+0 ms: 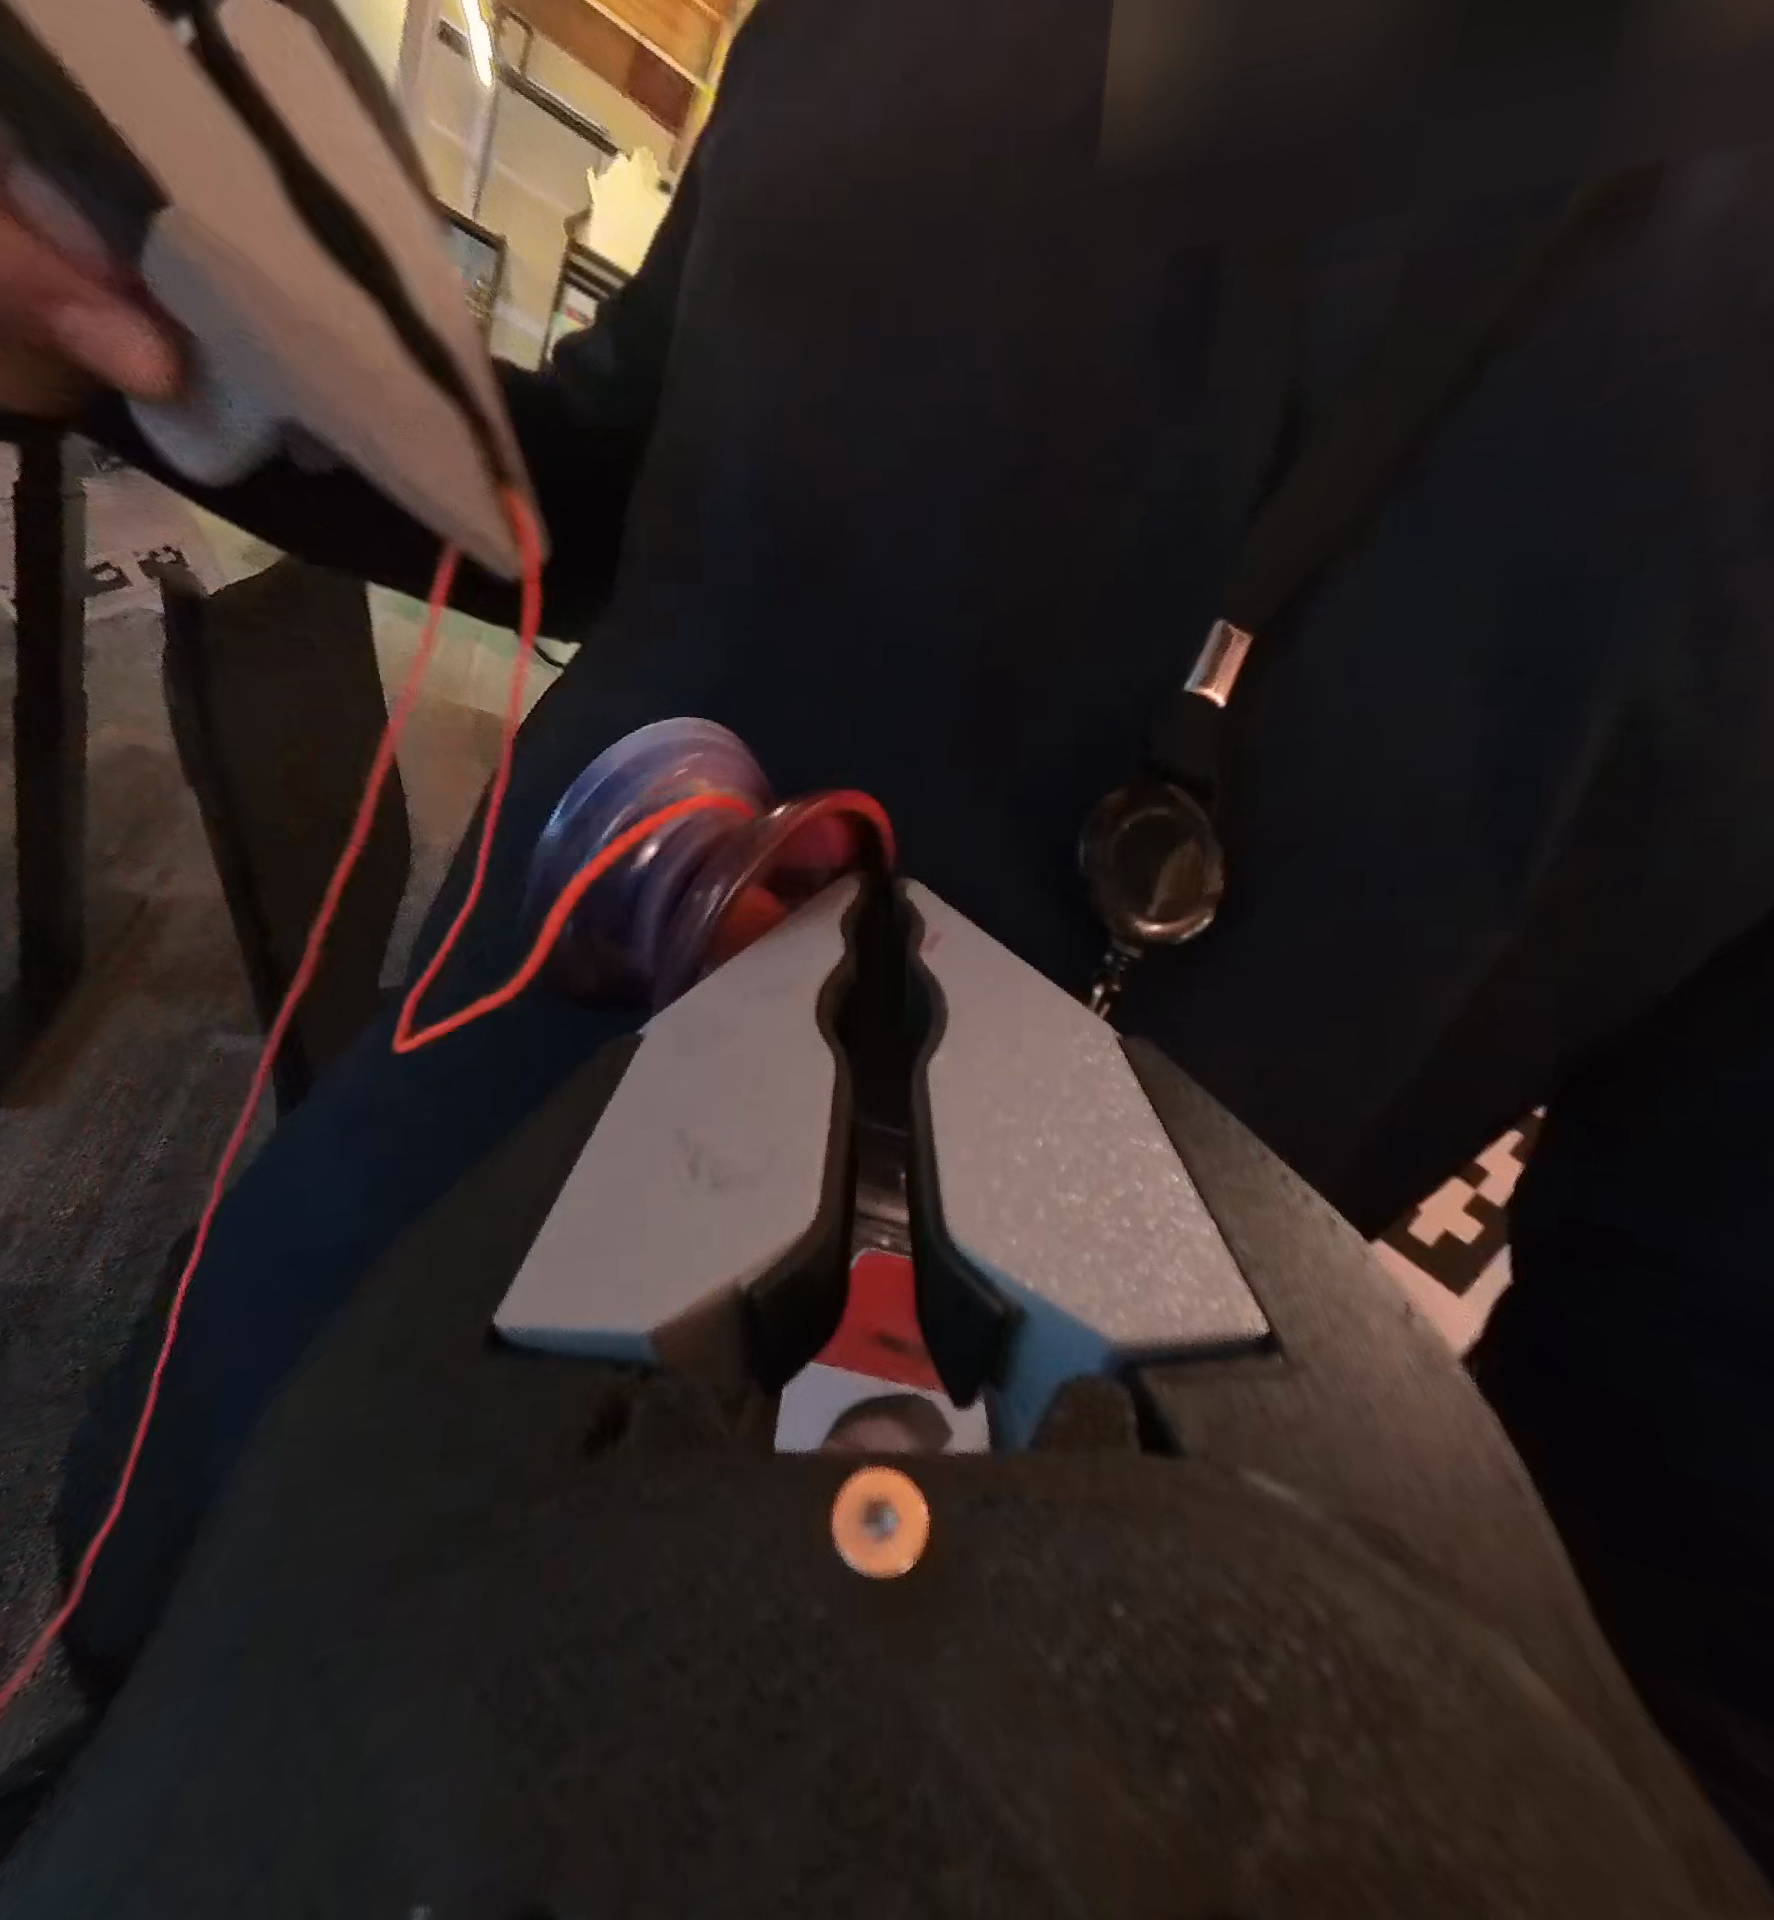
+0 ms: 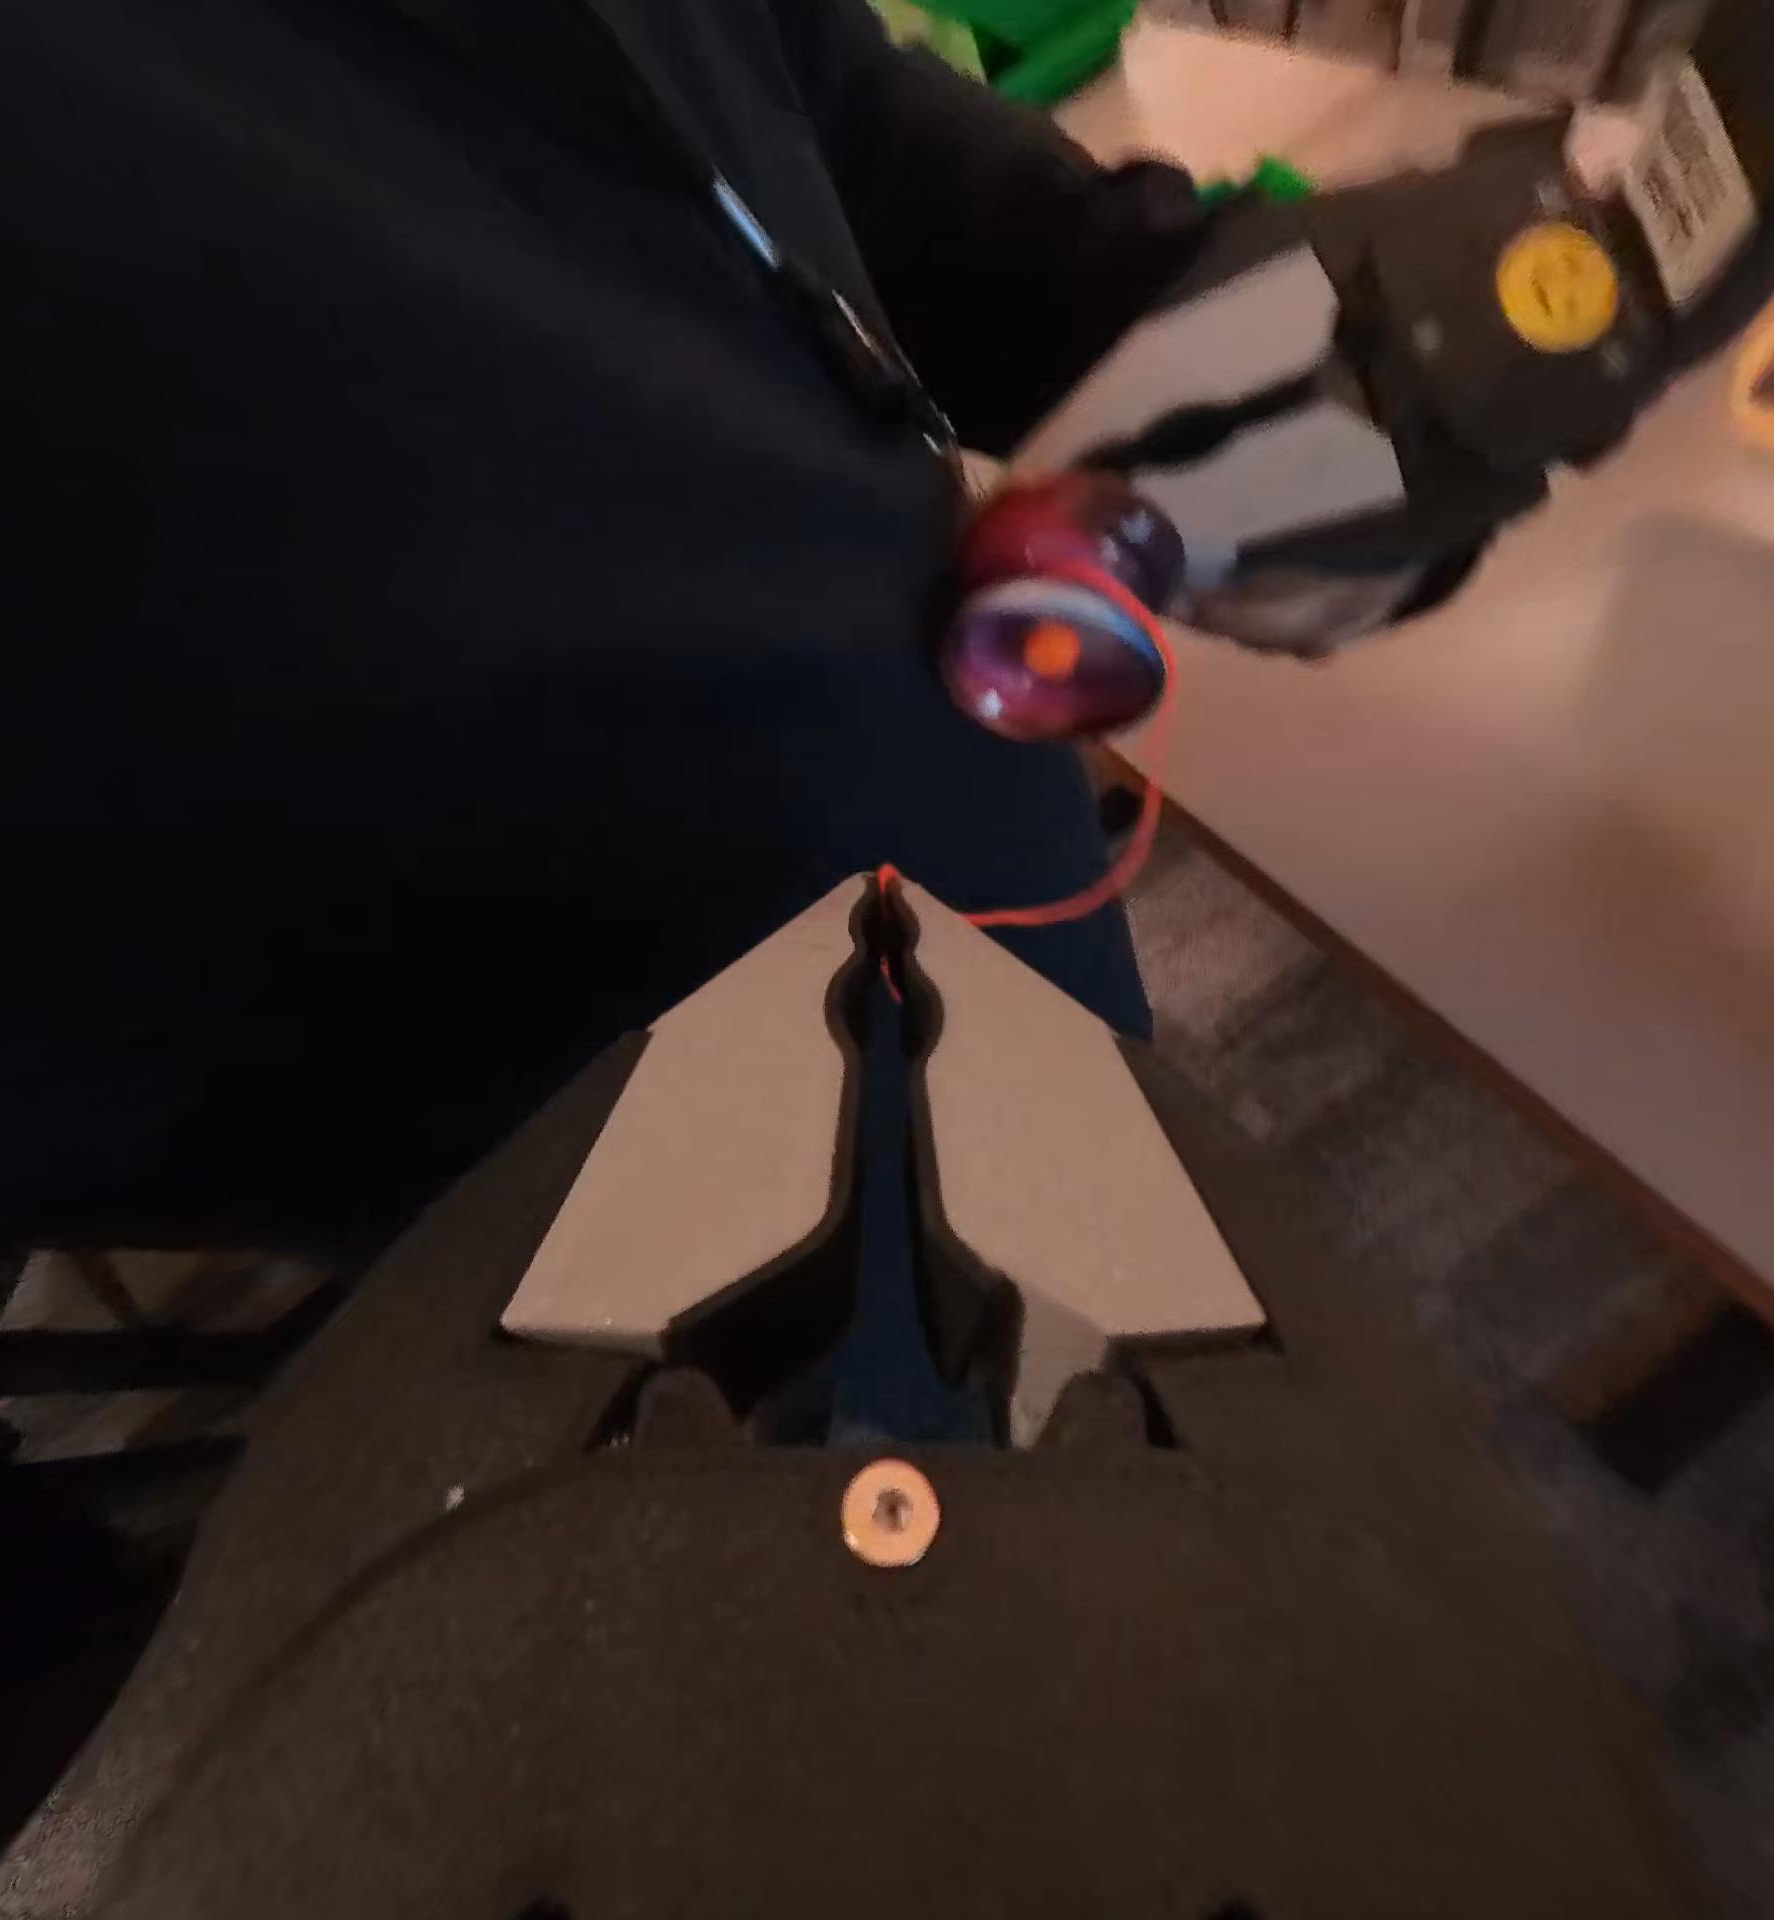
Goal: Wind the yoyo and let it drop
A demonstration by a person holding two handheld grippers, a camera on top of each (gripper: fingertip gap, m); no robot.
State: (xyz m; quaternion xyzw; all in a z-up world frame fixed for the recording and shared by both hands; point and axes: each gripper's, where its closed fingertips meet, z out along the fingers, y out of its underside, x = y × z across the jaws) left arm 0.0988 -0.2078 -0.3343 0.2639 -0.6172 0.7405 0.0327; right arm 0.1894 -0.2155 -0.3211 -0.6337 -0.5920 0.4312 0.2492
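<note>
Stock as I read it from my two wrist feeds:

1. Hand-held grippers, two. My left hand-held gripper (image 1: pixel 867 883) has its fingers drawn together at the tips, clamped on the rim of the yoyo. My right hand-held gripper (image 2: pixel 885 883) has its fingers together, pinching the red string at the very tips.

2. Yoyo (image 1: pixel 654 831), one. Translucent purple-blue with a reddish half, two discs on one axle. It sits at the tip of the left hand-held gripper, in the air in front of the person's dark clothing. In the right wrist view its face shows an orange centre spot.

3. String (image 1: pixel 467 831), one, red. It runs from the right hand-held gripper's tip down in a slack loop and up into the yoyo's groove; a second length trails downward toward the floor.

4. Person, one, in dark clothing (image 1: pixel 1070 416); one hand (image 1: pixel 21 291) on the right hand-held gripper's grip.

5. Badge reel (image 1: pixel 1153 868), one, dark, hanging on a lanyard with one metal clip (image 1: pixel 1218 660).

6. Bench (image 2: pixel 1485 727), one, pale top, to the right.

7. Carpeted floor (image 1: pixel 52 1195), grey.
</note>
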